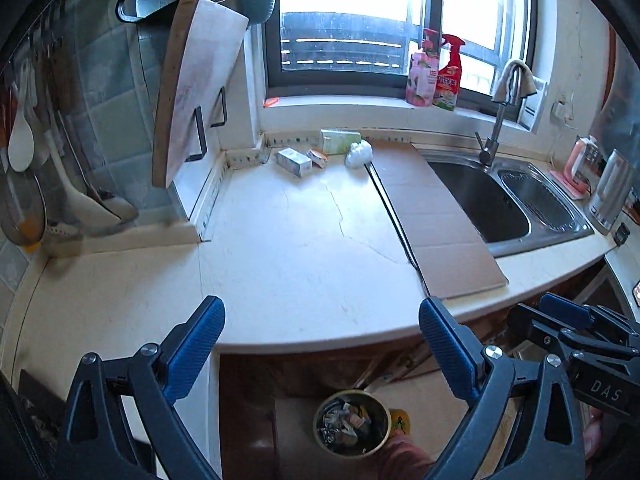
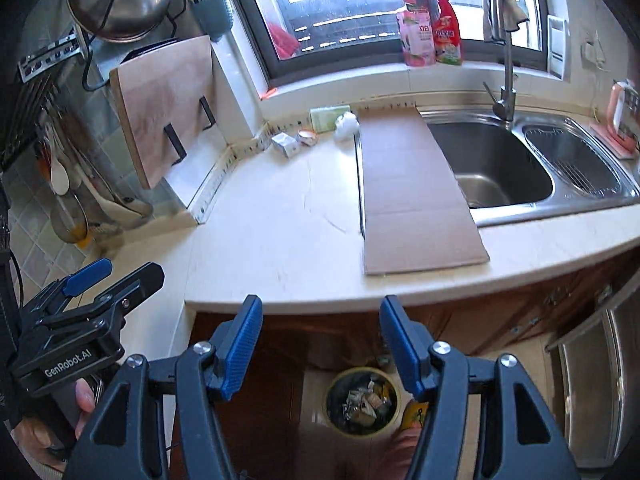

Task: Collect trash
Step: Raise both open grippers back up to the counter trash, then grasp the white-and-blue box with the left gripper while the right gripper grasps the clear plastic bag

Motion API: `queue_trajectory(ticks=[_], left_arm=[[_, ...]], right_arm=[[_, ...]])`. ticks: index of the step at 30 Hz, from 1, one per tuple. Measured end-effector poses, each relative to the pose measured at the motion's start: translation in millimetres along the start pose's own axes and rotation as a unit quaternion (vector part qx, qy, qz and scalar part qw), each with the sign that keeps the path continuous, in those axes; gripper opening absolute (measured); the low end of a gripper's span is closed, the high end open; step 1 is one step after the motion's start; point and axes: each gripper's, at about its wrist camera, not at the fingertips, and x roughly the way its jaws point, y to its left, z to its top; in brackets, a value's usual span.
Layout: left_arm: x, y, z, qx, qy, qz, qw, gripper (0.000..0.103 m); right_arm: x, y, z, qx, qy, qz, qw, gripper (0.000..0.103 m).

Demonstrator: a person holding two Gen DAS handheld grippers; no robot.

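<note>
Saw little trash far up the counter, upper middle of the frame: small box, crumpled white paper, green pack. Looked light and soft; best pinched across the sides. Left gripper and right gripper wide, holding nothing.

Countertop: a small box, a crumpled wrapper, a flat packet and a wadded bag are grouped at the back, left of a cardboard sheet. Sink: set right of the sheet. Trash bin: placed on the floor below the counter edge.
</note>
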Motion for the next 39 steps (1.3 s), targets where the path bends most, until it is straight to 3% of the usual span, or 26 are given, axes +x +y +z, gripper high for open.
queue_trajectory(ticks=[9, 23, 31, 39], left_arm=[[66.3, -10.0, 51.1, -0.007, 0.016, 0.031, 0.9994, 0.097], [240.4, -20.3, 178.9, -0.053, 0.061, 0.062, 0.9948, 0.097], [335.3, 6.6, 212.4, -0.099, 0.100, 0.077, 0.9871, 0.097], [402.2, 40.1, 225.9, -0.134, 0.125, 0.083, 0.9796, 0.089]], right_arm=[[58.0, -36.9, 73.3, 0.003, 0.000, 0.021, 1.000, 0.062], [204.9, -110.2, 221.4, -0.011, 0.057, 0.047, 0.997, 0.062], [296.1, -108.0, 280.0, -0.011, 0.091, 0.078, 0.993, 0.062], [376.3, -96.2, 302.9, 0.005, 0.123, 0.086, 0.989, 0.062]])
